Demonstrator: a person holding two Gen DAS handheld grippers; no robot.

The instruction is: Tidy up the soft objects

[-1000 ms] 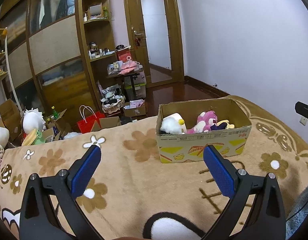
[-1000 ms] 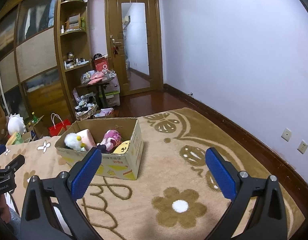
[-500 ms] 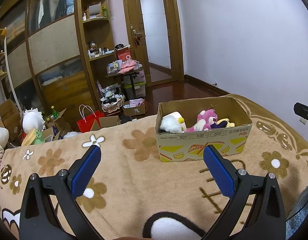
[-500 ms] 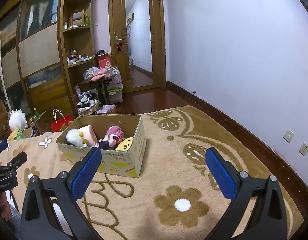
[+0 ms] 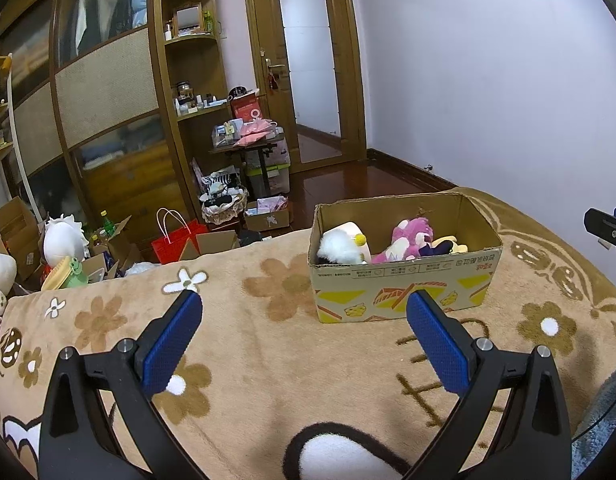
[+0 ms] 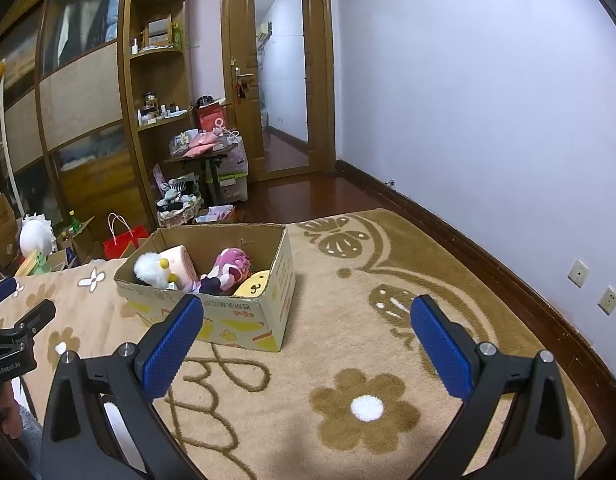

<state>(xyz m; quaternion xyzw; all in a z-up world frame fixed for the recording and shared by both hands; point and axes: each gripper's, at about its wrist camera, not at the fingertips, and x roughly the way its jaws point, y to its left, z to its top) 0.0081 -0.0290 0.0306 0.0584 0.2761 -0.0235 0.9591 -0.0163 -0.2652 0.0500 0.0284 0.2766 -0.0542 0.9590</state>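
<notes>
A cardboard box (image 5: pixel 404 300) stands on the tan flowered blanket (image 5: pixel 268 344); it also shows in the right wrist view (image 6: pixel 244 320). Inside lie a white fluffy toy (image 5: pixel 340 248), a pink plush (image 5: pixel 412 236) and a yellow plush (image 6: pixel 254 282). My left gripper (image 5: pixel 304 340) is open and empty, above the blanket short of the box. My right gripper (image 6: pixel 304 344) is open and empty, to the right of the box. The left gripper's edge shows in the right wrist view (image 6: pixel 16 344).
Past the blanket's far edge are a red bag (image 5: pixel 174 236), open cartons, plush toys (image 5: pixel 64 240) and a basket (image 5: pixel 222 204) on the wooden floor. Wooden cabinets stand at the back left, a door (image 5: pixel 308 80) at the back, a white wall on the right.
Both grippers have drifted slightly; the box sits a little higher in both views. Nothing was taken hold of or let go.
</notes>
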